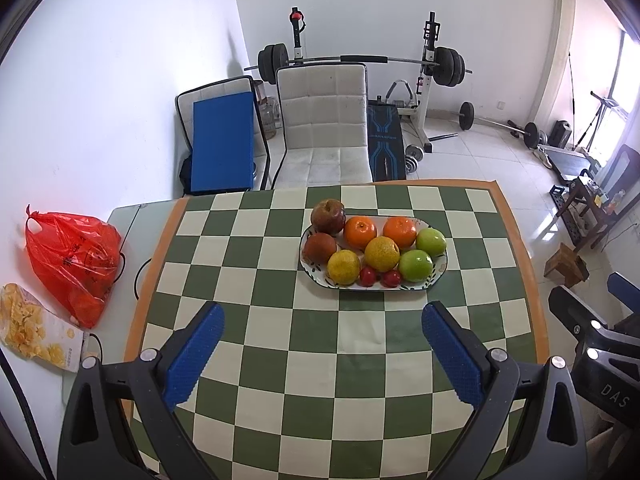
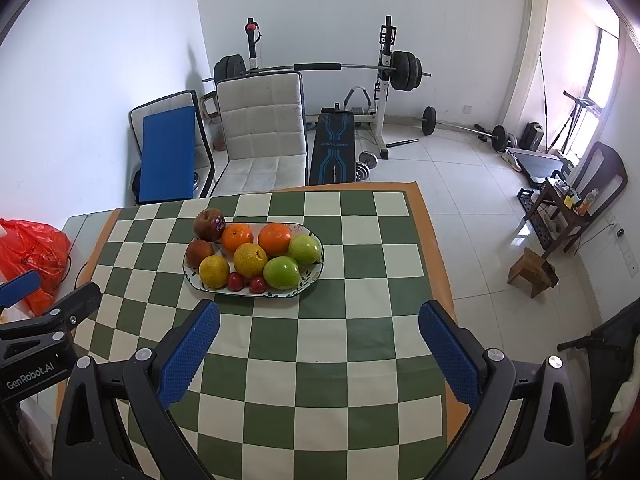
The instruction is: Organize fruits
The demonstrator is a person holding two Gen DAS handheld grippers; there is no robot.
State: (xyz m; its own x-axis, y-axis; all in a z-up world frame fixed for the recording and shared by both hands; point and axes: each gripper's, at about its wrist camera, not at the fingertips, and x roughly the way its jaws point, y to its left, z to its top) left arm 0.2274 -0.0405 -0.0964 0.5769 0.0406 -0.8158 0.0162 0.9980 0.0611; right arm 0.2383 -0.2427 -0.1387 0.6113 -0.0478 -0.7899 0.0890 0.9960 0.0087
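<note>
An oval patterned plate (image 1: 438, 271) (image 2: 192, 276) sits on the green checkered tablecloth, loaded with fruit: two dark red apples (image 1: 328, 216) (image 2: 209, 224), two oranges (image 1: 360, 233) (image 2: 237, 238), two yellow pears (image 1: 382, 253) (image 2: 250, 259), two green apples (image 1: 416, 265) (image 2: 281, 272) and two small red fruits (image 1: 367, 276) (image 2: 235, 281). My left gripper (image 1: 322, 320) hovers open over the cloth, short of the plate, with nothing between its blue pads. My right gripper (image 2: 319, 318) is open too and holds nothing, with the plate ahead to its left.
A red plastic bag (image 1: 76, 256) (image 2: 34, 254) and a snack packet (image 1: 34, 328) lie on the table's left side. A white padded chair (image 1: 326, 128) (image 2: 262, 136) stands behind the table. Weight bench, barbells and a small wooden stool (image 2: 532, 272) occupy the floor beyond.
</note>
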